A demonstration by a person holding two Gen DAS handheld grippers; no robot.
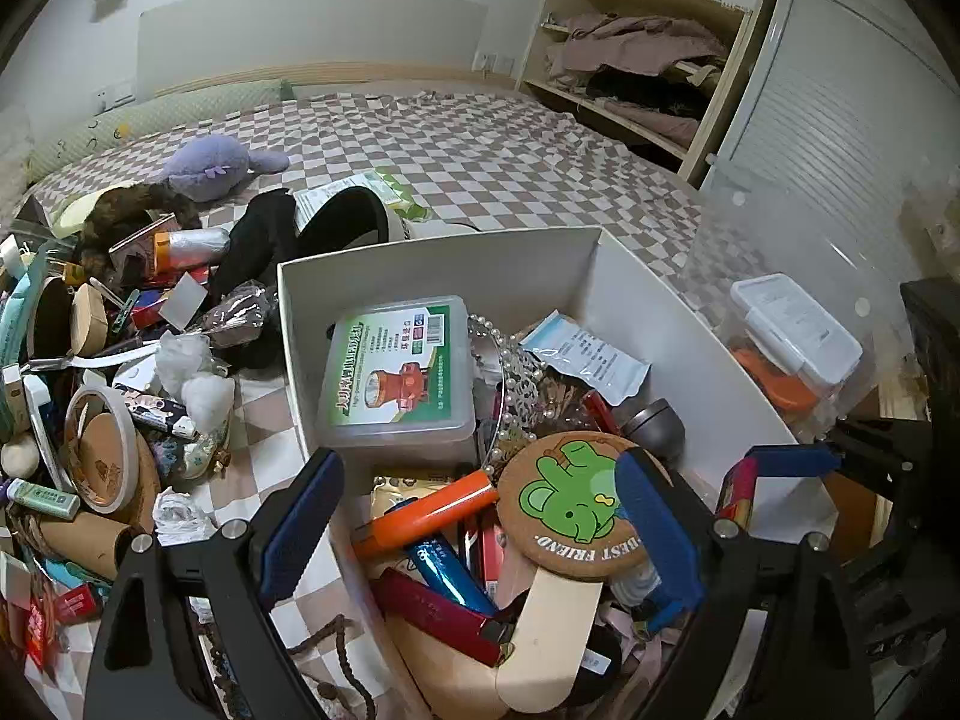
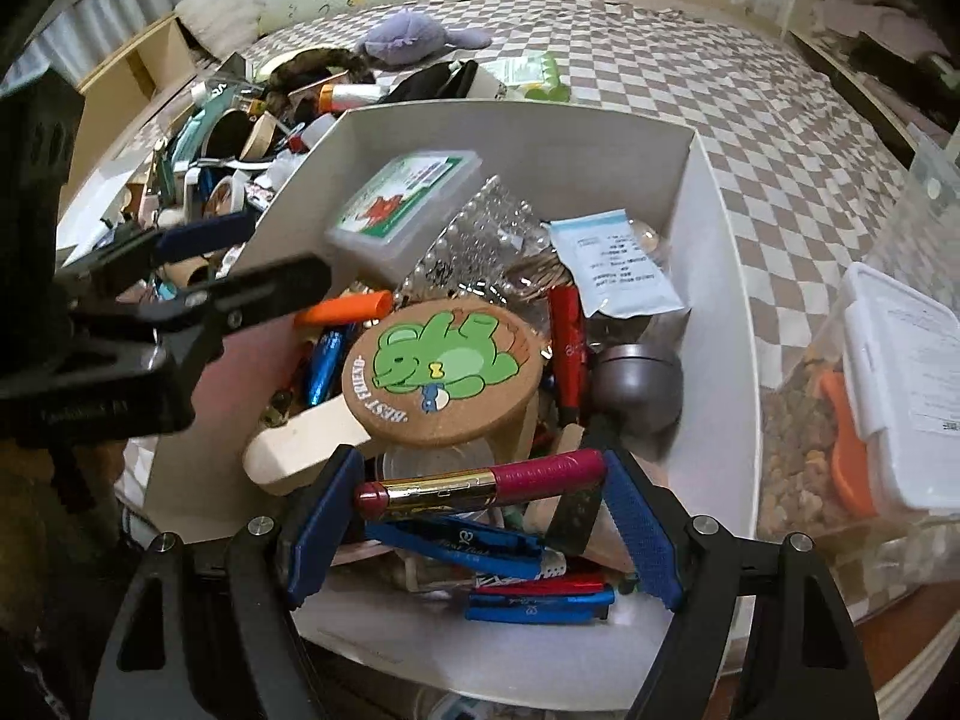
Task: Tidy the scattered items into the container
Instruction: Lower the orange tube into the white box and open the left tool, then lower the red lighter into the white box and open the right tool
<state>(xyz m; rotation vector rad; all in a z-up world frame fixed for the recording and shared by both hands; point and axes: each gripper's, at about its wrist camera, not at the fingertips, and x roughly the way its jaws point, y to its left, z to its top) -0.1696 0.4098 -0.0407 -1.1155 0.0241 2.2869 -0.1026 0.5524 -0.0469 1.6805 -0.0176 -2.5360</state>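
A white box (image 1: 432,276) (image 2: 708,192) on the checkered bed holds several items: a cork coaster with a green bear (image 1: 570,498) (image 2: 444,369), a green-labelled plastic case (image 1: 396,372) (image 2: 408,204), an orange tube (image 1: 426,510), pens. My left gripper (image 1: 480,516) is open over the box's near-left corner; it also shows in the right wrist view (image 2: 240,258). My right gripper (image 2: 480,522) is shut on a red-and-gold lipstick tube (image 2: 480,480) held crosswise above the box's near edge; it shows in the left wrist view (image 1: 738,486).
A pile of scattered items (image 1: 102,372) (image 2: 240,126) lies left of the box: tape rolls, tubes, cotton, a brown wig, a black cloth. A clear bin (image 1: 792,336) (image 2: 888,384) with a white lidded box stands right. A purple plush (image 1: 222,162) lies farther back.
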